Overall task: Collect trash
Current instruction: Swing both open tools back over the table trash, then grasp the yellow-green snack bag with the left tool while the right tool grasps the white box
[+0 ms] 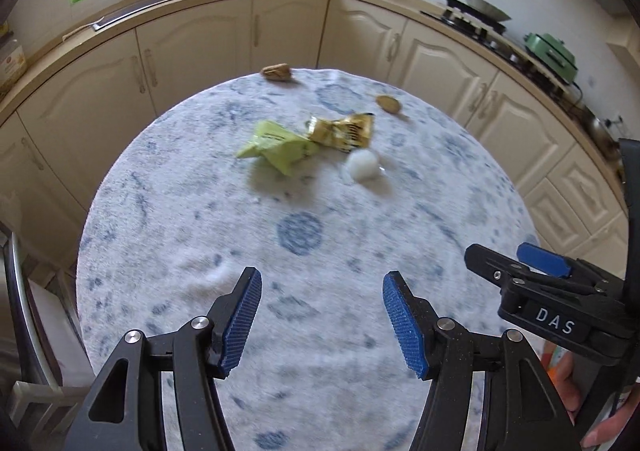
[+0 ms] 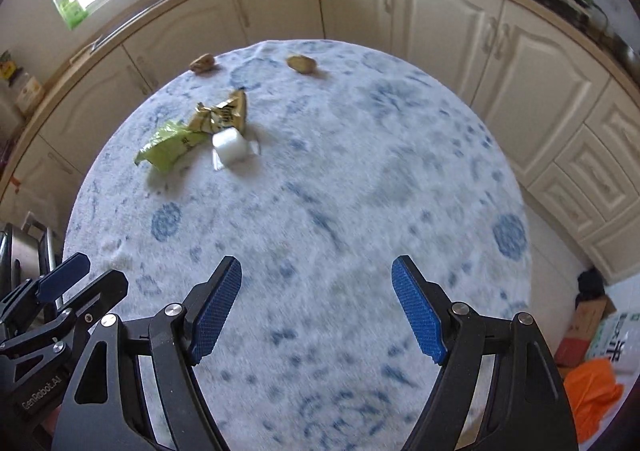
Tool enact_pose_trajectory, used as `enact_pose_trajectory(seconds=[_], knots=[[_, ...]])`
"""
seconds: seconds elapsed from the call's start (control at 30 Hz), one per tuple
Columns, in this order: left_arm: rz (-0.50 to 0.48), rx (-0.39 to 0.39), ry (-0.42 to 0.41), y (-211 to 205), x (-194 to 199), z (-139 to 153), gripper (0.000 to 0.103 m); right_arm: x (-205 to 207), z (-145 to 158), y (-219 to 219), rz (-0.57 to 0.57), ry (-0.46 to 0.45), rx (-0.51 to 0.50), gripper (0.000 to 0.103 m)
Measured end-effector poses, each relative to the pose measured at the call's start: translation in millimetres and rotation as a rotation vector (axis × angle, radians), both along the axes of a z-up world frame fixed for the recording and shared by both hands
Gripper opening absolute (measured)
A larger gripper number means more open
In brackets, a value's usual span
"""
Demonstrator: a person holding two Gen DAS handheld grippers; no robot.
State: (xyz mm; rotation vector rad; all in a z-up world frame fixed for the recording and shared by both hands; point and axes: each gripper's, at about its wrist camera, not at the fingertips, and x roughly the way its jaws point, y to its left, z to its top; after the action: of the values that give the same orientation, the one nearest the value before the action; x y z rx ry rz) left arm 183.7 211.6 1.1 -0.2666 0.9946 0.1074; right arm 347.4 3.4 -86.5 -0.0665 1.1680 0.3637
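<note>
My left claw point(image 1: 322, 321) and right claw point(image 2: 316, 309) both gape empty over the bench point(image 1: 320, 251); green wrapper point(image 1: 276, 147), gold wrapper point(image 1: 344, 131) and white cup point(image 1: 363, 166) lie toward twelve o'clock.

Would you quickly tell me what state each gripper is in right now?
Left gripper: open, holding nothing.
Right gripper: open, holding nothing.

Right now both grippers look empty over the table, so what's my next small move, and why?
I'd probably ease the left gripper forward and down toward the green wrapper. Both it and the right gripper stand open with nothing between the pads, and all the trash lies ahead of them: the green wrapper touching the gold wrapper, with the white cup beside them.
</note>
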Motion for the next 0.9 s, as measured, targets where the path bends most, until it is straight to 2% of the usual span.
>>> enact_pose_trajectory(seconds=[0.07, 0.23, 0.47, 0.63, 0.8, 0.83, 0.87, 0.9], knots=[[0.014, 0.003, 0.007, 10.4, 6.6, 0.0, 0.059, 10.7, 0.5, 13.2, 0.016, -0.004, -0.003, 0.079], [0.028, 0.016, 0.019, 26.8, 58.4, -10.5, 0.059, 36.2, 0.1, 35.1, 0.043, -0.017, -0.014, 0.079], [0.032, 0.024, 0.047, 51.4, 129.3, -35.7, 0.059, 67.5, -16.0, 51.4, 0.062, 0.011, -0.03, 0.079], [0.031, 0.052, 0.071, 61.9, 169.3, -53.1, 0.066, 81.7, -24.9, 56.4, 0.07, 0.02, -0.04, 0.079], [-0.031, 0.082, 0.094, 57.9, 199.8, -75.6, 0.07, 87.5, -32.2, 56.5, 0.073, 0.036, -0.037, 0.079], [-0.03, 0.064, 0.098, 60.1, 205.5, -81.5, 0.069, 87.9, -33.8, 54.8, 0.071, 0.04, -0.032, 0.079], [-0.029, 0.04, 0.101, 62.4, 208.4, -87.5, 0.063, 88.0, -35.4, 53.0, 0.069, 0.045, -0.029, 0.079], [-0.034, 0.021, 0.106, 63.8, 209.3, -93.0, 0.048, 88.3, -37.1, 51.4, 0.067, 0.05, -0.029, 0.079]])
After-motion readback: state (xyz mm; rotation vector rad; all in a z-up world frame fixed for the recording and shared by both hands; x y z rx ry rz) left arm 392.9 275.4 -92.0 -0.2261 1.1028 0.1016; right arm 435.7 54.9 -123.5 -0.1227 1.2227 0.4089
